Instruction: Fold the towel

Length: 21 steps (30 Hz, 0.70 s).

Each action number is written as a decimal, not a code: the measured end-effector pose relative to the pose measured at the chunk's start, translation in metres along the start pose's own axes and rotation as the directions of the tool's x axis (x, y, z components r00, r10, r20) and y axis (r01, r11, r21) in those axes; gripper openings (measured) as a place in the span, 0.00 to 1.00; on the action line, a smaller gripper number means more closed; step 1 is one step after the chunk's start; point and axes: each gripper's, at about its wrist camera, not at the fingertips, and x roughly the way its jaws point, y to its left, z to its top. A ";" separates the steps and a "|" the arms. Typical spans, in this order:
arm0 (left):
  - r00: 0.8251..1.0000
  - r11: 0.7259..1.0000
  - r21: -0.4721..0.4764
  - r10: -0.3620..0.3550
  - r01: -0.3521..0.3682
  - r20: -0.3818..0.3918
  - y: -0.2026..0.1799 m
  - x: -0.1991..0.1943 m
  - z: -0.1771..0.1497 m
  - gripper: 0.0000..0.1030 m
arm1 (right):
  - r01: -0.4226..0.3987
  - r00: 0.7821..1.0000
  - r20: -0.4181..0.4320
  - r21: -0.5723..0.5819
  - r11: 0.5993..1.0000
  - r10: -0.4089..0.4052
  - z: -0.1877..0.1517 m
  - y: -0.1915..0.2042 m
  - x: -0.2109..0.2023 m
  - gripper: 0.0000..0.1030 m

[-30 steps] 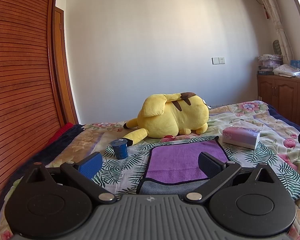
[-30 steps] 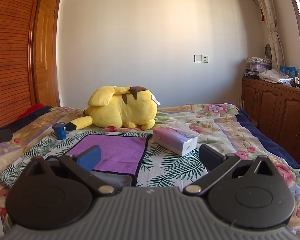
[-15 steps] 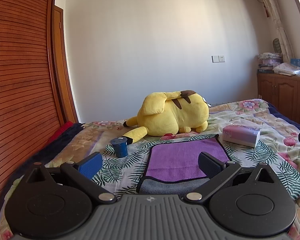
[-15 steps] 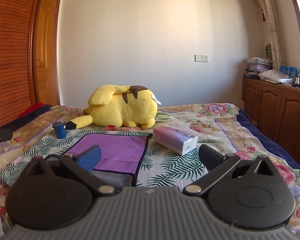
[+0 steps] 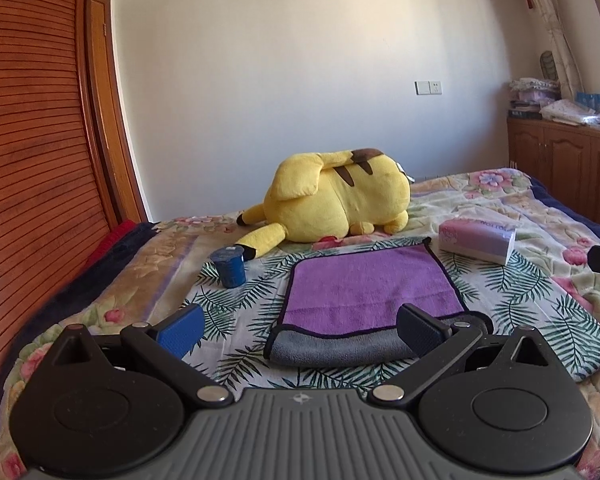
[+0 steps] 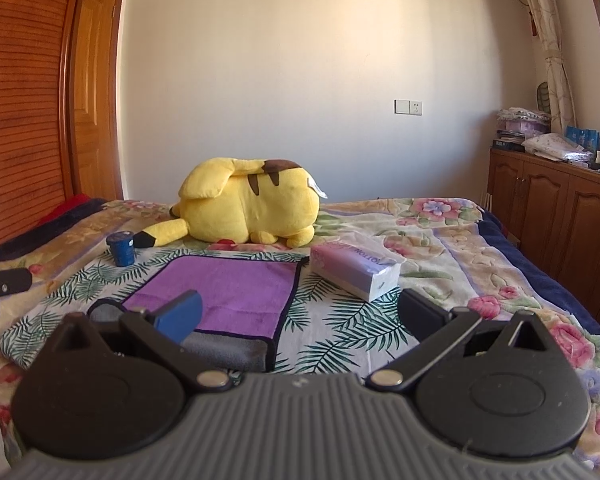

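A purple towel [image 5: 363, 284] with a dark border and a grey underside lies flat on the leaf-print cloth on the bed; its grey near edge is turned up. It also shows in the right wrist view [image 6: 228, 292]. My left gripper [image 5: 300, 326] is open and empty, just short of the towel's near edge. My right gripper [image 6: 300, 314] is open and empty, by the towel's near right corner. The other gripper's tip shows at each view's edge.
A yellow plush toy [image 5: 339, 196] lies behind the towel. A small blue cup [image 5: 230, 266] stands to its left. A pink tissue pack [image 5: 477, 238] lies to its right. A wooden wardrobe [image 5: 32, 160] is on the left, cabinets [image 6: 555, 204] on the right.
The left view has tilted up slightly, so the bed objects sit a little lower in frame. The right gripper has barely moved. Both stay open.
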 end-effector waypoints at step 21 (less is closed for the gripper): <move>0.997 1.000 -0.006 -0.025 0.025 -0.074 0.015 0.046 0.017 0.85 | -0.105 0.988 -0.120 -0.038 0.994 0.100 0.004 0.008 0.050 0.92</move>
